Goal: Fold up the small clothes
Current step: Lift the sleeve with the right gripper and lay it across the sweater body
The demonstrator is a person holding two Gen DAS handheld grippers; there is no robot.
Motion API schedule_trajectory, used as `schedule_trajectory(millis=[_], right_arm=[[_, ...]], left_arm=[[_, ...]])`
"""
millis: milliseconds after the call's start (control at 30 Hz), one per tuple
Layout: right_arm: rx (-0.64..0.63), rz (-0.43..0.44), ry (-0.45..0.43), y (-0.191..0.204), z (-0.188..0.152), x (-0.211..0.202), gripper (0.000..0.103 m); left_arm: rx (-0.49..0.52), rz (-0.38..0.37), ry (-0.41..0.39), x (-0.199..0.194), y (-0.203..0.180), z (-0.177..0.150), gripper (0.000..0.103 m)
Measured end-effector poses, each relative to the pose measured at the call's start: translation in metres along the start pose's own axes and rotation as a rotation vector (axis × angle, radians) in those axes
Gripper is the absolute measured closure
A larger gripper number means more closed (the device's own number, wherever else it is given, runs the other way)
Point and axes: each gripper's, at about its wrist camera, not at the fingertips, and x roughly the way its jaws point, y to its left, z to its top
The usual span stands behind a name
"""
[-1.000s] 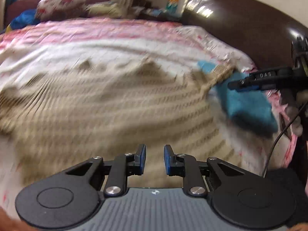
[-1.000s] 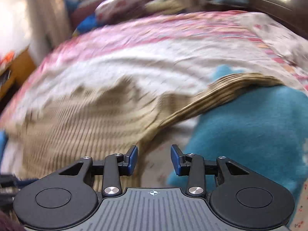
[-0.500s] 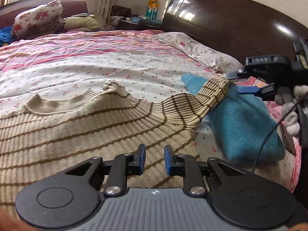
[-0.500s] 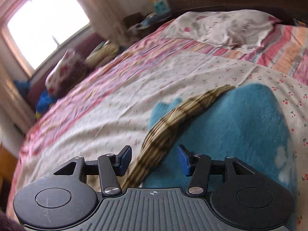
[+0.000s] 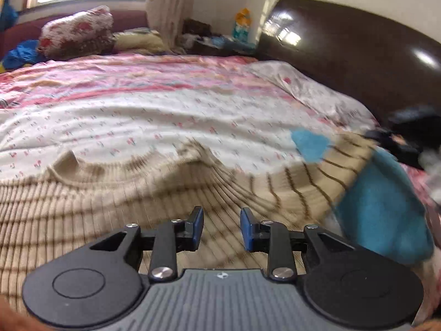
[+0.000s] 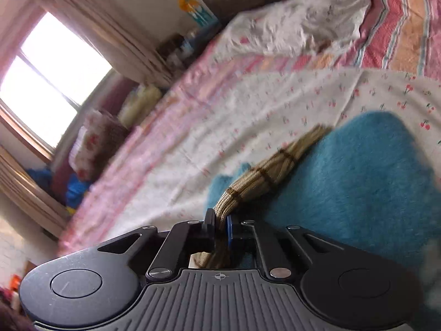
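The right gripper (image 6: 219,224) pinches the sleeve (image 6: 264,173) of the sweater (image 5: 115,207), the sleeve running up and right over a blue garment (image 6: 358,193). The left gripper (image 5: 222,227) hangs over the sweater's body with its jaws opening, nothing between them. The sweater lies flat across the bed (image 5: 165,121), neck toward the window.

A home bedroom: a bed (image 5: 165,115) with floral bedding, a dark headboard (image 5: 358,63), pillows (image 5: 77,33) and a curtained window (image 6: 55,71).
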Motion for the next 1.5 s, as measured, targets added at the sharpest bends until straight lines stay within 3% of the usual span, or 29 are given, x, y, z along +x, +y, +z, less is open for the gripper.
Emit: schedule_trajectory(millis=[133,200,267,367,567,633,767,933,1067,1167,1233,1300,1400,1500], right_arm=[[0.010,0.064,-0.081,-0.010,-0.002,-0.047,0.095],[-0.010,0.053,-0.125,-0.014,-0.007,-0.064,0.096],[-0.046,0.039,-0.143,-0.014,-0.012,-0.070,0.096],[-0.075,0.028,-0.134,-0.013,-0.016,-0.069,0.096],[-0.112,0.104,-0.167,0.017,-0.011,-0.073,0.096],[-0.169,0.130,-0.169,0.038,-0.015,-0.075,0.096],[-0.326,0.197,-0.149,0.088,-0.036,-0.069,0.095],[-0.518,0.316,-0.056,0.157,-0.086,-0.041,0.095],[-0.764,0.393,0.054,0.216,-0.151,-0.010,0.095],[-1.068,0.397,0.110,0.246,-0.224,0.014,0.095],[-1.313,0.370,0.144,0.252,-0.278,0.026,0.095],[-1.458,0.359,0.199,0.248,-0.319,0.033,0.093],[-1.553,0.353,0.238,0.239,-0.347,0.025,0.089],[-1.479,0.341,0.281,0.241,-0.334,0.019,0.082]], left_arm=[[-0.049,0.020,-0.047,0.028,0.001,0.013,0.066],[-0.036,0.031,-0.023,0.050,-0.005,0.013,0.066],[-0.025,0.023,0.066,0.077,-0.013,0.011,0.066],[0.024,0.054,0.045,0.086,-0.026,0.006,0.062],[-0.071,0.007,0.043,0.077,-0.016,0.011,0.061],[-0.143,-0.038,0.023,0.062,-0.006,0.010,0.061],[-0.201,-0.056,-0.021,0.017,0.017,0.000,0.061],[-0.279,-0.026,-0.031,-0.044,0.055,-0.027,0.060],[-0.340,0.019,-0.053,-0.093,0.086,-0.051,0.060],[-0.387,0.074,-0.085,-0.124,0.104,-0.069,0.060],[-0.407,0.108,-0.099,-0.138,0.113,-0.081,0.060],[-0.422,0.127,-0.111,-0.146,0.121,-0.090,0.060],[-0.449,0.116,-0.115,-0.148,0.133,-0.098,0.060],[-0.452,0.099,-0.111,-0.147,0.140,-0.101,0.060]])
